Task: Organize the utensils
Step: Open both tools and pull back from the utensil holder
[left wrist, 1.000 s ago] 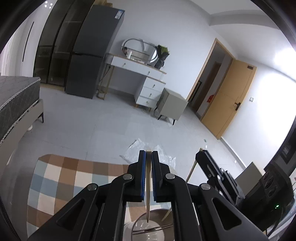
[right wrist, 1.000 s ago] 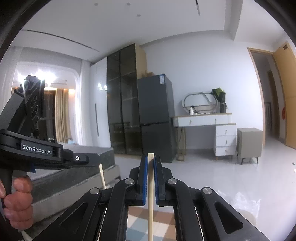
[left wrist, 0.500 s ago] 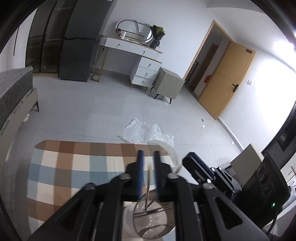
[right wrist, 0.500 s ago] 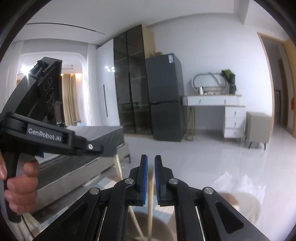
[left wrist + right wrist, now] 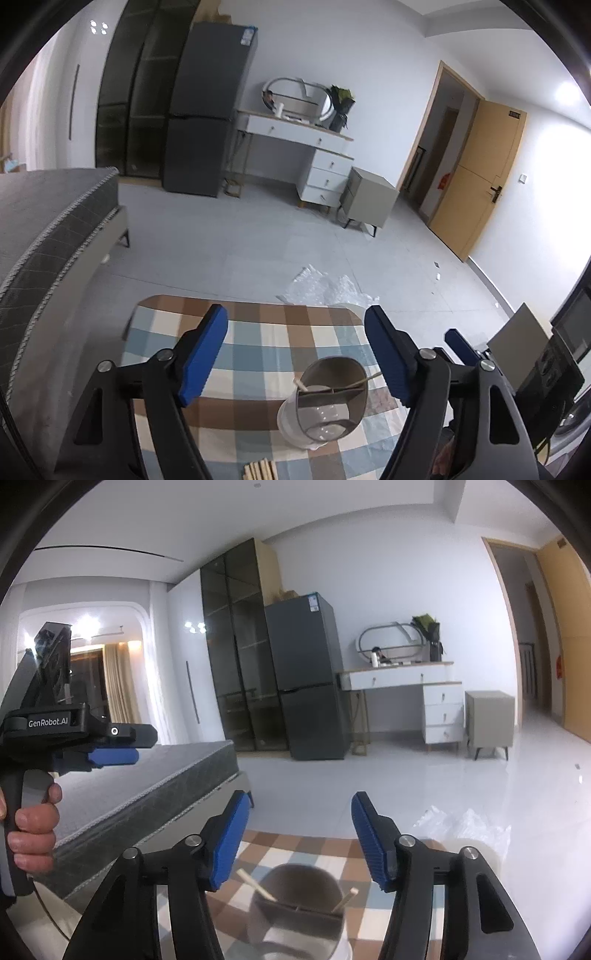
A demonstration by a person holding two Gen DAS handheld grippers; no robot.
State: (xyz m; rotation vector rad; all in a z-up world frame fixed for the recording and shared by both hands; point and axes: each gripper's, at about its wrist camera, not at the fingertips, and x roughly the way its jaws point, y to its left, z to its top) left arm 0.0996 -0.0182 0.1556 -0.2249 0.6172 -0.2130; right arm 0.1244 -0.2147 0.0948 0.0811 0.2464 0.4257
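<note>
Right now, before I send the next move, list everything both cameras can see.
utensil holder: one, grey and white, on the tablecloth
chopsticks in holder: two, pale wood, leaning apart
chopstick bundle: count unclear, pale wood, near edge of the cloth
tablecloth: one, checked brown, blue and cream
plastic wrap: one, clear, on floor
fridge: one, dark grey, back wall
dresser: one, white
bed: one, grey
left gripper: fingers just opened, nothing between
right gripper: fingers just opened, nothing between

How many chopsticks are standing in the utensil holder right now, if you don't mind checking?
2: one chopstick leans to the holder's left rim, the other chopstick to its right. More sticks lie on the table, partly hidden.
</note>
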